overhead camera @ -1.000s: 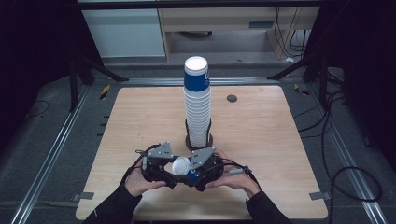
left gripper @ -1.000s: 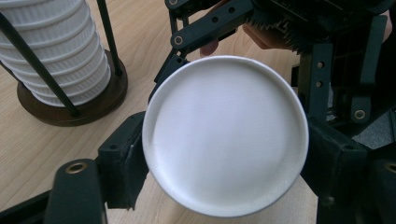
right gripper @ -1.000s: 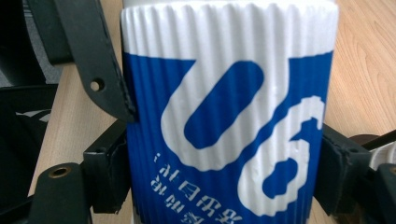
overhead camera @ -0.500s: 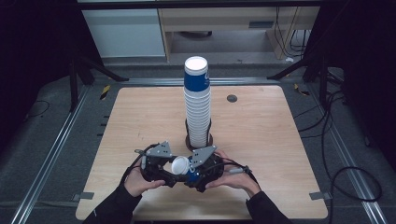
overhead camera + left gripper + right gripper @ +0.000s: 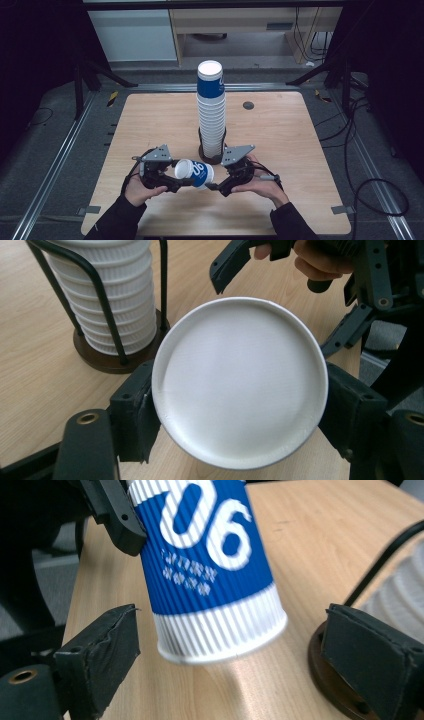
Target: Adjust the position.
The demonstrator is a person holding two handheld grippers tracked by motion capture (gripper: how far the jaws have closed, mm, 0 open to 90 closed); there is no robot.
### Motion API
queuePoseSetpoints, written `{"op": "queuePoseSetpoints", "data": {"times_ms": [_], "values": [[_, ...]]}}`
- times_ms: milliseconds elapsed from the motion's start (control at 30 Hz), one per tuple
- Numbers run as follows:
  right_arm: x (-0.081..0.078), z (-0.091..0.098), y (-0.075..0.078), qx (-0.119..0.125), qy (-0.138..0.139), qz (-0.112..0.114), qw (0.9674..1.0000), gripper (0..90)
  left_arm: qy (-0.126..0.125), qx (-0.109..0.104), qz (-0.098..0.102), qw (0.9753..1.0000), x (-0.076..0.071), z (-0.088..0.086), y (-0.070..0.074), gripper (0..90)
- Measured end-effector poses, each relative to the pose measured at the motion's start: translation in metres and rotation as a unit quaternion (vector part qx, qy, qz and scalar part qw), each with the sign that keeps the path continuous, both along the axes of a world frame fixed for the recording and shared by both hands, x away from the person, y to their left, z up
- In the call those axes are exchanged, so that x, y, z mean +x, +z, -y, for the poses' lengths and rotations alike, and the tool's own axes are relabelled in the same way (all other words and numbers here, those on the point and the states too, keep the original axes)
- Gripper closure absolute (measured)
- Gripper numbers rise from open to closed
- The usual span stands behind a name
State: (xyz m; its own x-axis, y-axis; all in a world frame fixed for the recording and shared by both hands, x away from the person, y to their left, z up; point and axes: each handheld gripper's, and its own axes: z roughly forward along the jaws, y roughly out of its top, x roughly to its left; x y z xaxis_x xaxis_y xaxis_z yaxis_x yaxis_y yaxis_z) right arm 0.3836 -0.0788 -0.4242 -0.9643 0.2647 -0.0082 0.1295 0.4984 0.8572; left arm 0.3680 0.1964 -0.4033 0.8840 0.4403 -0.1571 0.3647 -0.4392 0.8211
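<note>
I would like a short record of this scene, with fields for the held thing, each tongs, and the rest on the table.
held thing: blue and white paper cup, lying on its side above the table
left tongs: shut on the cup near its base
right tongs: open, jaws have just been opening; the cup's rim end lies between them, untouched
stack: tall stack of cups in a wire holder, behind the hands
</note>
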Motion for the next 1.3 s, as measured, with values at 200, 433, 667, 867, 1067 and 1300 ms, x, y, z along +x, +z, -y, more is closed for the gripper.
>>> {"op": "queuePoseSetpoints", "data": {"times_ms": [200,433,667,867,1067,1300], "values": [[0.003,0.009,-0.003,0.022,-0.009,-0.018,0.9996,7.9,0.01,-0.022,0.007,0.9997,0.002,-0.006,0.001,26.5],[0.006,0.009,-0.008,0.037,-0.003,-0.041,0.9985,7.4,0.008,-0.061,0.01,0.9981,0.002,-0.01,0.002,26.6],[0.006,0.005,-0.013,0.054,0.011,-0.055,0.997,7.1,-0.012,-0.085,0.013,0.9962,-0.002,-0.006,0.004,26.6],[0.003,0.0,-0.013,0.068,0.03,-0.055,0.9957,7.0,-0.034,-0.089,0.012,0.9954,-0.006,0.001,0.004,26.7],[0.002,-0.004,-0.013,0.078,0.049,-0.061,0.9939,7.0,-0.052,-0.095,0.006,0.9941,-0.008,0.007,0.003,26.7],[0.0,-0.007,-0.015,0.09,0.073,-0.065,0.9911,12.8,-0.061,-0.099,0.003,0.9932,-0.009,0.007,0.003,27.0]]}}
